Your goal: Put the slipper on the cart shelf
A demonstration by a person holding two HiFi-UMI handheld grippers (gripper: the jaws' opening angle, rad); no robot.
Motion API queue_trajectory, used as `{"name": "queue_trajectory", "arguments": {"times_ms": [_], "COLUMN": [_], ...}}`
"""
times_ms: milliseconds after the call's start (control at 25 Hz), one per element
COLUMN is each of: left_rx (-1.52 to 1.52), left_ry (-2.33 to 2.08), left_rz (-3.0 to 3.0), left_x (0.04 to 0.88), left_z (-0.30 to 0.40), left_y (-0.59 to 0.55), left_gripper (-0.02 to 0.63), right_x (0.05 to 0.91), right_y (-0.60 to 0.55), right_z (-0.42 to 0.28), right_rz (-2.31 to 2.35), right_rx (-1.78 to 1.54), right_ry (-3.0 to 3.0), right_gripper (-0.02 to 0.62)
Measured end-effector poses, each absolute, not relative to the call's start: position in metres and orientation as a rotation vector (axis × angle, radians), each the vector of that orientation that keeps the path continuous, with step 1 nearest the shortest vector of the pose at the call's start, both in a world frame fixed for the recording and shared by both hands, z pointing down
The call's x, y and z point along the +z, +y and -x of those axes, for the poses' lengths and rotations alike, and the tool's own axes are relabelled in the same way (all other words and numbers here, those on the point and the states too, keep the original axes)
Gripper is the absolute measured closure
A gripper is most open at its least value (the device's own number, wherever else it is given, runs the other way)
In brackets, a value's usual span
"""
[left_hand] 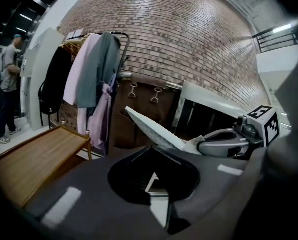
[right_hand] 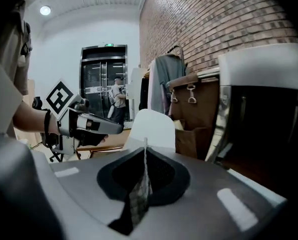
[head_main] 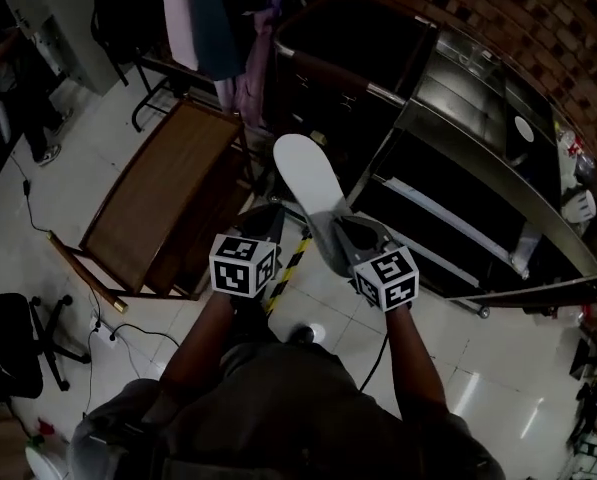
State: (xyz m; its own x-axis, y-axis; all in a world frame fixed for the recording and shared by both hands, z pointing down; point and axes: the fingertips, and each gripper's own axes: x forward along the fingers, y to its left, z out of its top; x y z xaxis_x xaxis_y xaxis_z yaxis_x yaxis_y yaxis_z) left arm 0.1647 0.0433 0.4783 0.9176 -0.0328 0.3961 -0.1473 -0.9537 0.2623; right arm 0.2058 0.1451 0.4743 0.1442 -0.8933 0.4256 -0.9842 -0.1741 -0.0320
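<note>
- The right gripper [right_hand: 145,151] has its jaws clenched on a thin edge at the near end of the white slipper [head_main: 304,173]. Pinching it at that end probably leaves the toe free to go onto a shelf first.
- The slipper is in the air, over the floor in front of the person. It is between the wooden counter [head_main: 158,203] on the left and the dark cart [head_main: 456,230] on the right. Its toe points away, toward the far wall, and its pale flat side faces up. It touches no shelf yet.
- The left gripper [left_hand: 153,156] sits just left of the right one, with its jaws drawn together on nothing. In its own view the slipper lies ahead and to the right, out of its reach. It appears to be only held alongside, perhaps ready to steady the slipper if the pinch slips.
- The cart's shelves open toward the person, and the near left end is the closest part to the slipper. The task looks to be at the carrying stage, with the placing not yet done.
- A clothes rack [left_hand: 96,69] stands at the far left beside the brick wall, well apart from the slipper and likely no hindrance.
</note>
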Motion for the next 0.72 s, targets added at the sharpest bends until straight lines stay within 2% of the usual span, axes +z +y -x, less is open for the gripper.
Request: {"name": "queue_trajectory", "arguments": {"times_ms": [360, 720], "left_rx": [0.624, 0.670], "left_ry": [0.251, 0.621], "left_rz": [-2.833, -2.783], "left_x": [0.474, 0.484], "left_z": [-0.219, -0.295], "left_y": [0.191, 0.288], "left_gripper": [0.598, 0.598], "right_x": [0.490, 0.495], "right_y": [0.309, 0.413], "right_z": [-0.230, -0.283], "right_rz": [-2.405, -2.638], "right_rx": [0.620, 0.691], "right_ry": [-1.533, -1.165], "right_gripper": [0.586, 0.586]}}
